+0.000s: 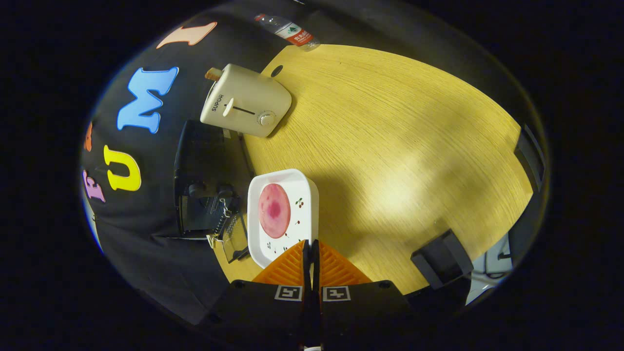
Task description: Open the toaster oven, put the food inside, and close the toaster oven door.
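One gripper (311, 246) shows, its two fingers pressed close together with only a thin slit between them; their tips sit at the near rim of the tray (308, 195), and whether they pinch that rim cannot be told.

There is one white tray, square with rounded corners, and on it one round, flat pink slice of food (274, 210) with a darker patch at its middle. The slice lies just ahead of the fingers and a little to their left, its long axis running away from the fingers toward the toaster. Small cherry prints dot the tray beside the slice.

One black toaster oven (202, 187) stands just beside the tray on its left, at the edge of the tabletop (390, 146). Its door (233, 234) hangs open toward the tray side, glass panel tilted outward, with a spring or chain at the hinge. The oven is dark against the dark cloth wall, so its inside and its knobs are hard to make out.

One cream pop-up toaster (246, 101) stands beyond the oven, with one lever, one dial and something tan sticking out of its top. One plastic bottle (288, 31) lies past the far edge of the tabletop, partly cut off. One black block (441, 258) sits at the near right edge of the tabletop.
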Demonstrator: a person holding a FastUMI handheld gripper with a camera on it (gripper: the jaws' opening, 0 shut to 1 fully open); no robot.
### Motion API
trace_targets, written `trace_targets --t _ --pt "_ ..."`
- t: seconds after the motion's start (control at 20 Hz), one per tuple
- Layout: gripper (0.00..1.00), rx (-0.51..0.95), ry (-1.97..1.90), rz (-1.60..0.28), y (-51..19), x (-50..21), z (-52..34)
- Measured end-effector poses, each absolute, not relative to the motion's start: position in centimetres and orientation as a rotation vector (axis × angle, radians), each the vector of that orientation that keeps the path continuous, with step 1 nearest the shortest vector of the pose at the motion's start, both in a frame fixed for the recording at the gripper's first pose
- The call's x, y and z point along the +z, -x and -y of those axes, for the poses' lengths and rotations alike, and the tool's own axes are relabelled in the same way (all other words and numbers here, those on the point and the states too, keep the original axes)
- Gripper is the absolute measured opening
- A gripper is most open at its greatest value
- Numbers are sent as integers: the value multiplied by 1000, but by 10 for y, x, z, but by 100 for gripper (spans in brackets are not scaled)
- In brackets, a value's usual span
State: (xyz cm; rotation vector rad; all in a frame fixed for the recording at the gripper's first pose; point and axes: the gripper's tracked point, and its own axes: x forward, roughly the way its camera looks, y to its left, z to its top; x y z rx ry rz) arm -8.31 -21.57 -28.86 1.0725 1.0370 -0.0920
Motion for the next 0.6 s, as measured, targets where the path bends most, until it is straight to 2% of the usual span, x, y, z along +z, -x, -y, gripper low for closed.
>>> trace_targets --t 0.25,0.6 --pt "1 -151 -1183 -975 116 -268 182" --pt "1 -68 -1236 -939 123 -216 94"
